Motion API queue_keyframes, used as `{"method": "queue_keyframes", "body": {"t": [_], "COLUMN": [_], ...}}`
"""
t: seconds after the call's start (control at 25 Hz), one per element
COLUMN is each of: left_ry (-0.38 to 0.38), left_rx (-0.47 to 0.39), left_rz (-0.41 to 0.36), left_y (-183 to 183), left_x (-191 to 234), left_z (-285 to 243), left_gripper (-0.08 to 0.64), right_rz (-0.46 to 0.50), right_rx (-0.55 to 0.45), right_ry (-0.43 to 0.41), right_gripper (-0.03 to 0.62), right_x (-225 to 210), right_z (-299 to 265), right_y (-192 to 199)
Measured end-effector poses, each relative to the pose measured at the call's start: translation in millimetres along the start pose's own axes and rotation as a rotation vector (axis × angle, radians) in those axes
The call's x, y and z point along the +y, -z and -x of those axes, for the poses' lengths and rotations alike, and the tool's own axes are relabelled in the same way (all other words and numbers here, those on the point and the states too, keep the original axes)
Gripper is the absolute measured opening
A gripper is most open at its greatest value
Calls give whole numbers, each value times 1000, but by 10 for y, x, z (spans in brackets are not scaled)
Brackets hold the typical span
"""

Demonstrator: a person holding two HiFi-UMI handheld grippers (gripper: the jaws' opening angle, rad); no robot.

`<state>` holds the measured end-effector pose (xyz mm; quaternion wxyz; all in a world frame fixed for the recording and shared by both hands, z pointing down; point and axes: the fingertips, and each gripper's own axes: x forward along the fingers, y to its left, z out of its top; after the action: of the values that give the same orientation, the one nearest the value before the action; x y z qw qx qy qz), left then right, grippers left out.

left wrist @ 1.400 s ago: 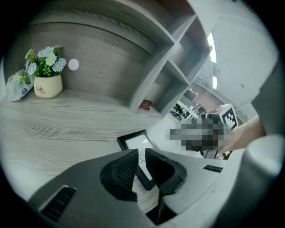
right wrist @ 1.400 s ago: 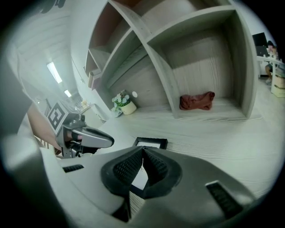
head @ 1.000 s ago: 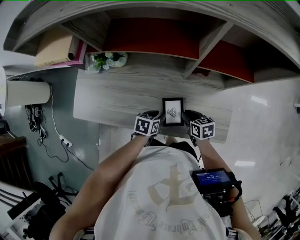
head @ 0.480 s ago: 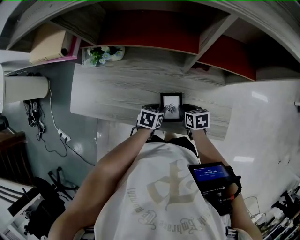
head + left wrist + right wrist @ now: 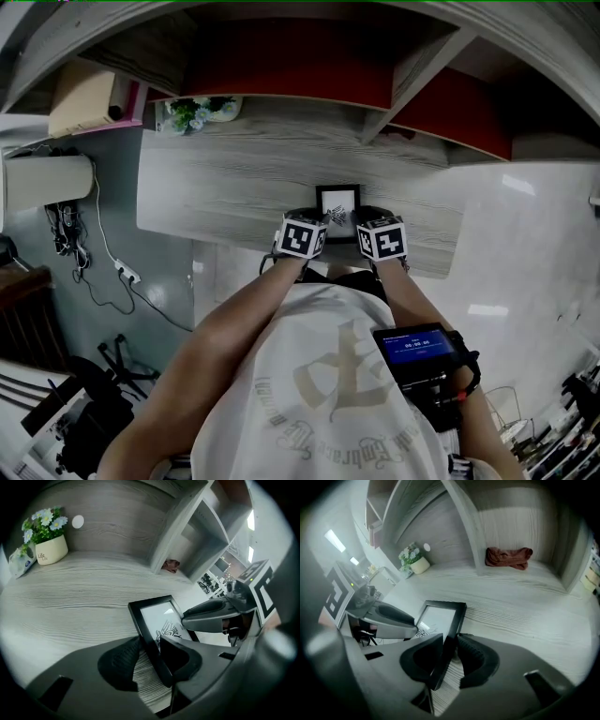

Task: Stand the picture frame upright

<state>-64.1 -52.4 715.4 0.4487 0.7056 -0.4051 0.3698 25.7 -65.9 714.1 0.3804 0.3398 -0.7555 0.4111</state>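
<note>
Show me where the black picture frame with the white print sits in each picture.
Head view: the black picture frame with the white print, centre, near the grey wooden desk's front edge.
Left gripper view: the frame, just right of centre.
Right gripper view: the frame, just left of centre.
Shared landmark: the white flowerpot with pale flowers, towards the upper left in all three.

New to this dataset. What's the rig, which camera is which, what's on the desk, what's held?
No robot: a person holds a two-jaw gripper in each hand. The head view looks down from the person's head; each gripper view rides on one gripper. On the desk stand a tilted picture frame and a flower pot; a reddish cloth lies in a shelf bay. The left gripper straddles the frame's left edge, the right gripper its right edge; the right jaws have just been opening.
</note>
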Motion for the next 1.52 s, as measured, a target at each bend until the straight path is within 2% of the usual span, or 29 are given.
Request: {"method": "queue_keyframes", "body": {"t": [0.12, 0.4, 0.64, 0.88, 1.16, 1.52], "left_ry": [-3, 10, 37, 42, 31, 12], "left_rx": [-1, 10, 15, 6, -17, -75], "left_rz": [-10, -14, 77, 99, 83, 36], "left_y": [-16, -34, -20, -5, 34, -177], "left_x": [12, 32, 42, 36, -5, -17], "left_z": [-56, -92, -114, -83, -28, 58], "left_gripper": [156, 144, 117, 109, 109, 106], "right_rz": [24, -24, -71, -92, -90, -78], "right_rx": [1, -4, -6, -26, -65, -131], "right_ry": [13, 2, -1, -13, -12, -4], "right_gripper": [104, 98, 92, 89, 87, 87], "right_x": [-51, -78, -89, -66, -22, -51], "right_z": [-44, -75, -87, -59, 18, 80], "right_y": [-11, -16, -6, 2, 14, -152]}}
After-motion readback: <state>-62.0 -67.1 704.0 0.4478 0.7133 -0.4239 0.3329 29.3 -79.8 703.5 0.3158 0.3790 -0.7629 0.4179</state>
